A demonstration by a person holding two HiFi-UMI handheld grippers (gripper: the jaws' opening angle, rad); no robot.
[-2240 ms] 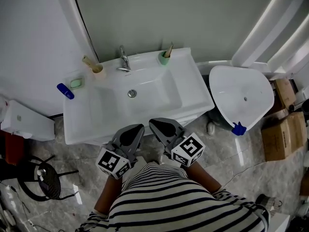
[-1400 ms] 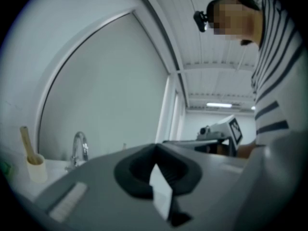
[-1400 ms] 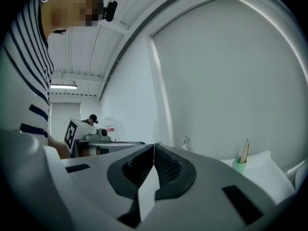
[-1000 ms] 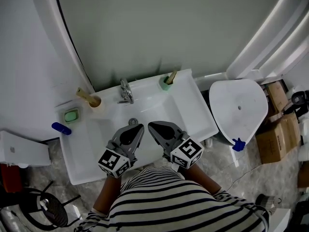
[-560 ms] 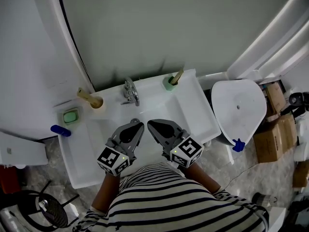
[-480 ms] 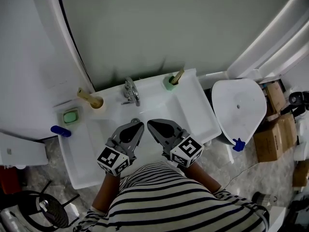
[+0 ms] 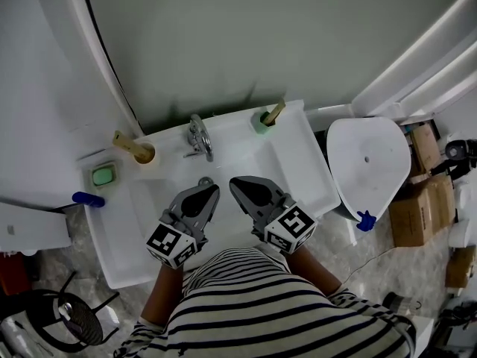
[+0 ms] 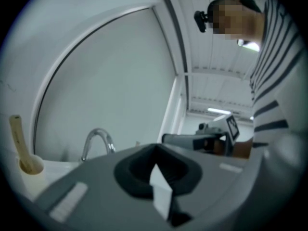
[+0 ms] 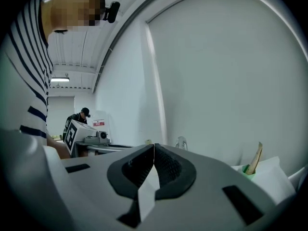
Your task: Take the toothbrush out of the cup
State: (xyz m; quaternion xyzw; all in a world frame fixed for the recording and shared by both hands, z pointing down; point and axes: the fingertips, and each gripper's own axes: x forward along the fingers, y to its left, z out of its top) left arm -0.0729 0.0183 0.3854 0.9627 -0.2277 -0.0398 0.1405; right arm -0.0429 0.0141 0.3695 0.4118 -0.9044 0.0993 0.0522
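**Step in hand: approach.** Both tools hang side by side over the near part of the sink (image 7: 317, 171), well apart from either cup. The left hand-held gripper (image 7: 206, 189) has its jaws pressed together with nothing between them. The right hand-held gripper (image 7: 237, 184) is likewise closed and empty.

**Recommended procedure (a judgement from this position):**
1. Confirm the target. The green cup (image 7: 261, 122) stands on the far right corner of the sink, right of the tap (image 7: 197, 134). The right hand-held gripper is the nearer tool and the likely choice.
2. Part the jaws before reaching the cup. A closed tip would push the handle aside or tip the cup.
3. Bring the jaws to the exposed upper part of the handle, above the rim, one pad on each flat side.
4. Clamp, then lift along the line of the handle's lean, so that the cup is not dragged off the ledge.

**Task item.** The toothbrush (image 7: 275, 112) has a pale, wood-coloured handle. It stands in the green cup, leaning to the right, with its upper end clear of the rim. The lower end is hidden inside the cup.

**Caution.** A beige cup (image 7: 144, 154) on the far left ledge holds a similar wooden-handled brush (image 7: 125, 143). At this size it cannot be told with certainty which of the two is meant.
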